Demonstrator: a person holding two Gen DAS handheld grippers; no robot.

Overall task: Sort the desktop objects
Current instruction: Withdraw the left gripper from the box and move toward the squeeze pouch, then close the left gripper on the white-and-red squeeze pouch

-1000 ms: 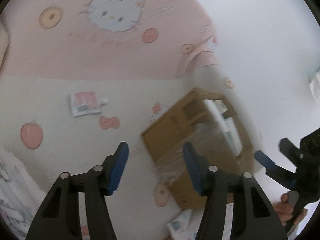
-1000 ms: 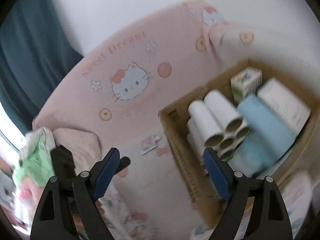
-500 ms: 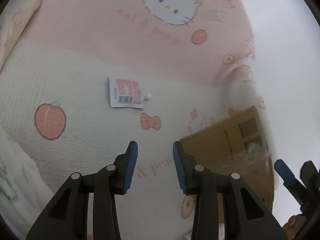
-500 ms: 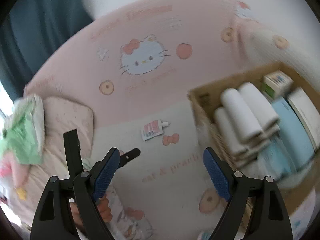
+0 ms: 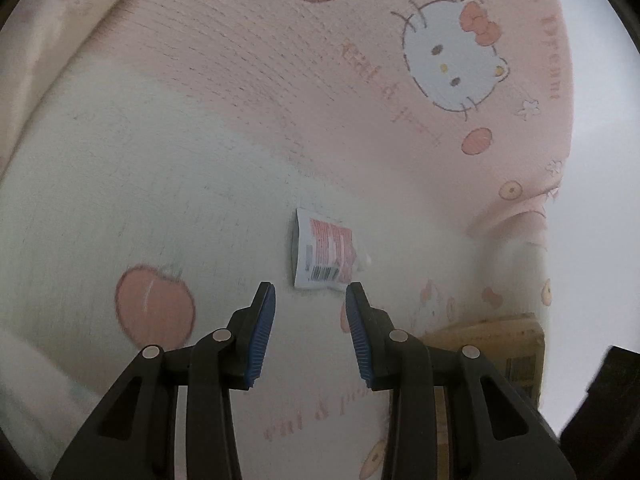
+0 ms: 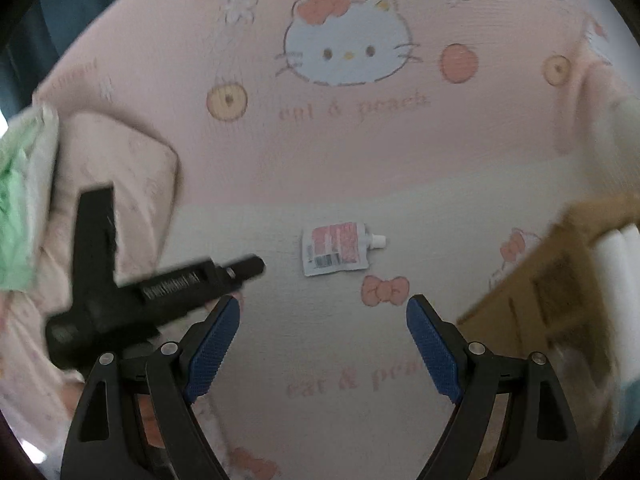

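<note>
Both grippers hang over a bed sheet [image 6: 360, 160] printed with cats and peaches. Left gripper [image 5: 308, 332] is half open with nothing between its jaws, having just been closing; right gripper [image 6: 322, 344] is wide open and empty. A small spouted pouch [image 6: 338, 248] lies flat on the sheet just beyond both. A cardboard box [image 6: 560, 280] with white rolls sits at the right.

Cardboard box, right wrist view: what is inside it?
Inside the cardboard box, only white paper rolls show at the frame's right edge. The rest of its contents are cut off by the frame and blurred, so nothing more can be told.
</note>
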